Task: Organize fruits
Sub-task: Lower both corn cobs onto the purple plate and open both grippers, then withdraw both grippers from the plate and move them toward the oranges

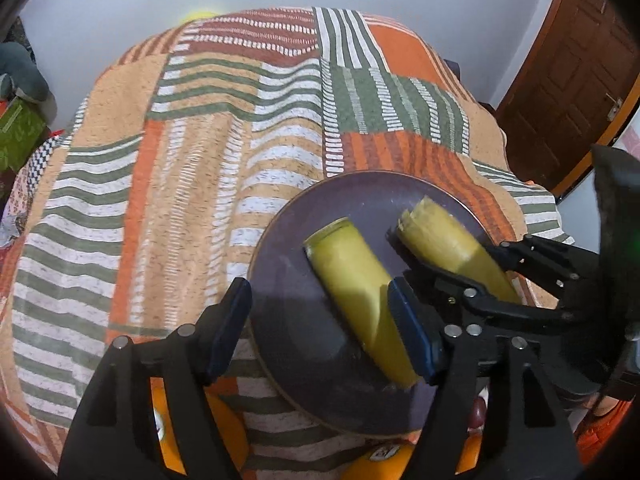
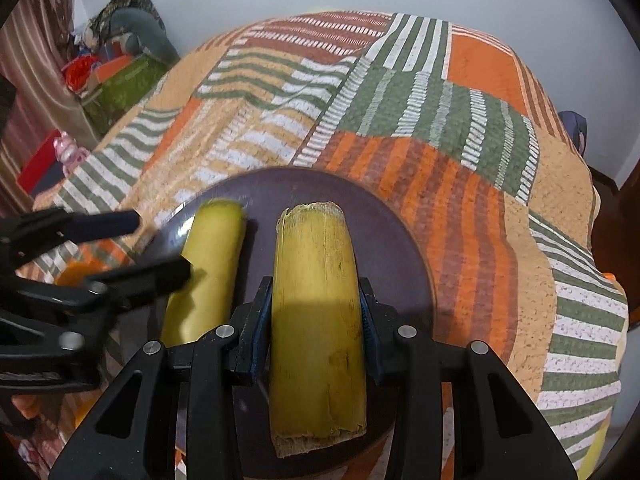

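Left wrist view: striped patchwork cloth (image 1: 192, 184), wooden door (image 1: 568, 92); left tongs (image 1: 320, 328) wide, right tongs (image 2: 316, 316) gripping sugarcane piece (image 2: 316, 300).

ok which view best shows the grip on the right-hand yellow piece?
Right wrist view: the right tongs press both blue pads on the yellow piece, seen full length over the plate. Left wrist view shows only its far end, the tongs hiding the contact.
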`<state>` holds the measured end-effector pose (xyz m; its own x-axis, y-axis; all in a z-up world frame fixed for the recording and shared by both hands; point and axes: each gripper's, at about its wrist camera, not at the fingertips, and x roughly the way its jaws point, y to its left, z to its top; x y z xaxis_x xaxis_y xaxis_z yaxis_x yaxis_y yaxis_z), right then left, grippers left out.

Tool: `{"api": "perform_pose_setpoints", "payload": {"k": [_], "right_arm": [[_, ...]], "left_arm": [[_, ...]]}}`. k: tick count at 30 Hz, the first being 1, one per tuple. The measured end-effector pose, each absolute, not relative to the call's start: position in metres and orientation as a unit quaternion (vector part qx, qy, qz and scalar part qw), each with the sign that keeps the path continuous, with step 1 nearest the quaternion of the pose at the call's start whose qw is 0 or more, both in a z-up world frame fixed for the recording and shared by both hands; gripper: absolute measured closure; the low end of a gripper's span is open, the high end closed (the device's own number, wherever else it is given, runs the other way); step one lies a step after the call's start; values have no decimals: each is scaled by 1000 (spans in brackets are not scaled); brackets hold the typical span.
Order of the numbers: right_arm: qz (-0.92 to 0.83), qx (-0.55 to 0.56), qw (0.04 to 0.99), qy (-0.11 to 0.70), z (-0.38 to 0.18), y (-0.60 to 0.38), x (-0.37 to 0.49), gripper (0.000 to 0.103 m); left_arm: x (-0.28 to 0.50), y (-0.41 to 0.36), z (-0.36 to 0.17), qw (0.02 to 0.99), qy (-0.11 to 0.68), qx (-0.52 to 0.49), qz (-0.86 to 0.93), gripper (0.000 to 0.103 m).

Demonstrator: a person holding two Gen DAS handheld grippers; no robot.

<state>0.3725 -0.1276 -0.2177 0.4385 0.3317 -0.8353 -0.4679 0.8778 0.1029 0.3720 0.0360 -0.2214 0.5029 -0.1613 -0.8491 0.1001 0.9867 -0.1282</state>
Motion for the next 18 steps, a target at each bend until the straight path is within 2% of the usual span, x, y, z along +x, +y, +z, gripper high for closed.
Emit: {"api": "perform_pose_setpoints", "payload": {"k": [2,6,10,12,18], "right_arm": [[239,-70,851,462,-212,-127,367,66],[241,-65,860,445,-194,-129,361,58],[239,-56,870,429,-173,-135,347,57],[239,-50,874,421,-163,-140,338,57],[235,-58,888,390,-142,-138,303,49]], "left_arm": [[364,38,-216,872,483,-23,-72,33],[345,43,-204,884,464,-2,-59,32],[323,55,-187,895,443,15,-46,32],[310,63,-178,900,434,22,-39,28],[271,86,-158,909,415,22,-24,25]]}}
